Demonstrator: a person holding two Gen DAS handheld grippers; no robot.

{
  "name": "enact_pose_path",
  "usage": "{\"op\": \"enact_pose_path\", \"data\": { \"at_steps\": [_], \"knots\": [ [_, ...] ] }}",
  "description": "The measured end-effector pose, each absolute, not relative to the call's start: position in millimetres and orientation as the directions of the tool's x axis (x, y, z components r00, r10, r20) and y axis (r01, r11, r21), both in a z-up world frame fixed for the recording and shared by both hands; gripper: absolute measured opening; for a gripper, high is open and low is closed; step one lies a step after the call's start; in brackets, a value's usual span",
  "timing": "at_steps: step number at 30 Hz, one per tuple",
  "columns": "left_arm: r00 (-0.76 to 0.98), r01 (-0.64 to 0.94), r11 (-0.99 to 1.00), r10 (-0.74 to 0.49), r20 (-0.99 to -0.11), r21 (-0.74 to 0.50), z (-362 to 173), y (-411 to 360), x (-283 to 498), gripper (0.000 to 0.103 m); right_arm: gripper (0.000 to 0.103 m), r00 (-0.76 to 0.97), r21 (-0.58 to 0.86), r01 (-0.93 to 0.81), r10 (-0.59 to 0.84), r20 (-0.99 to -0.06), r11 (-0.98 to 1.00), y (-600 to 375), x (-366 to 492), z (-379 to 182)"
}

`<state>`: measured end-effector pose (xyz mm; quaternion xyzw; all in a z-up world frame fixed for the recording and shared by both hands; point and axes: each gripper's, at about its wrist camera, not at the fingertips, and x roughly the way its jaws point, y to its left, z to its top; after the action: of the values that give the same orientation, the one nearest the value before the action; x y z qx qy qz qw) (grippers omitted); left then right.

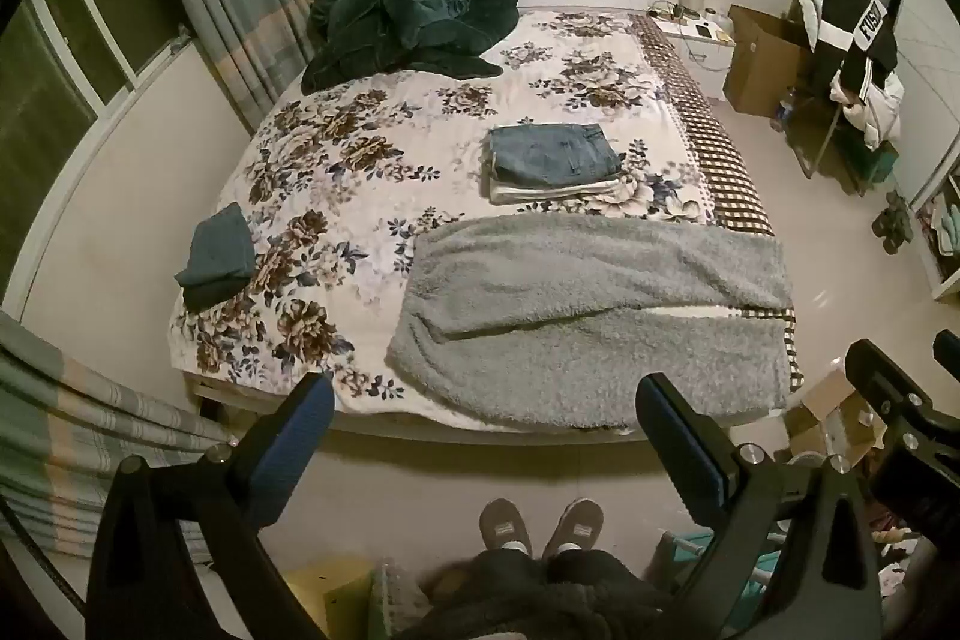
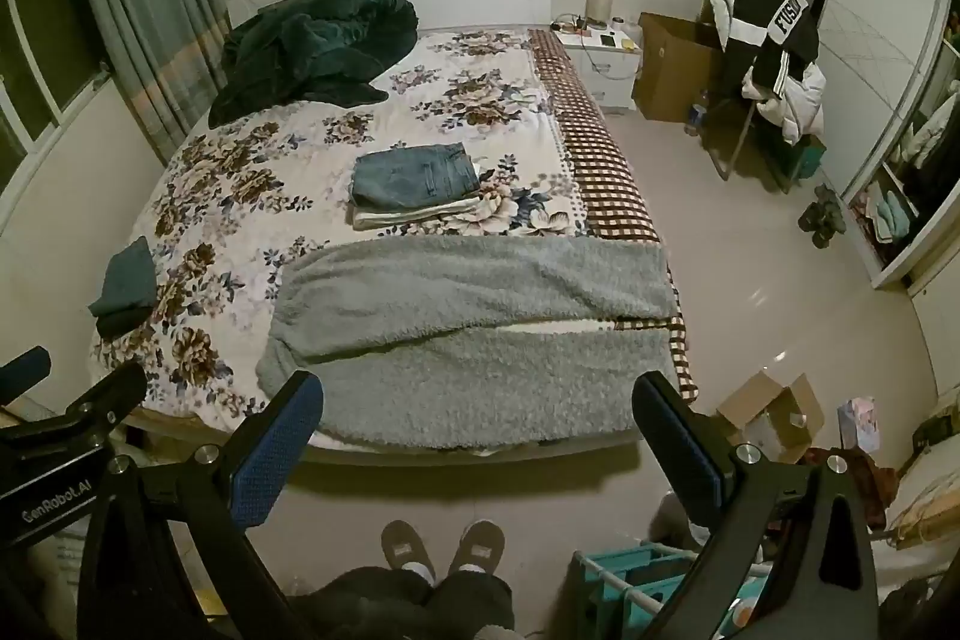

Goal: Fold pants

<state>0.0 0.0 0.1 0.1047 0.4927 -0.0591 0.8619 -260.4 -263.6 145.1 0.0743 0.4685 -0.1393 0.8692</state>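
One pair of fluffy grey pants (image 1: 594,316) lies spread flat across the near end of a floral bed (image 1: 336,142), beyond it one stack of two folded garments (image 1: 552,163), while the left gripper (image 1: 483,406) and right gripper (image 2: 477,406) hover above the floor, fingers spread wide, holding nothing.

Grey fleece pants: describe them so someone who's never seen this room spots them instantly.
Start at the bed with the floral cover. The grey fleece pants lie spread flat across its foot end, nearest the camera, both legs running sideways with a pale gap between them. Unlike the folded jeans mid-bed and the small folded dark green garment at the left edge, they're unfolded, fuzzy and by far the largest piece.
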Motion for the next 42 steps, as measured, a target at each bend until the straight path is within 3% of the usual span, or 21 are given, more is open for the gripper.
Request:
{"op": "enact_pose_path", "data": {
  "at_steps": [42],
  "knots": [
    [0.525,0.199,0.976,-0.029,-0.850,0.090,34.9,-27.8,11.6,0.103,0.103,0.531,-0.001,0.298,-0.167,-0.831,0.954,-261.7,-264.0,155.1]
  ]
}}
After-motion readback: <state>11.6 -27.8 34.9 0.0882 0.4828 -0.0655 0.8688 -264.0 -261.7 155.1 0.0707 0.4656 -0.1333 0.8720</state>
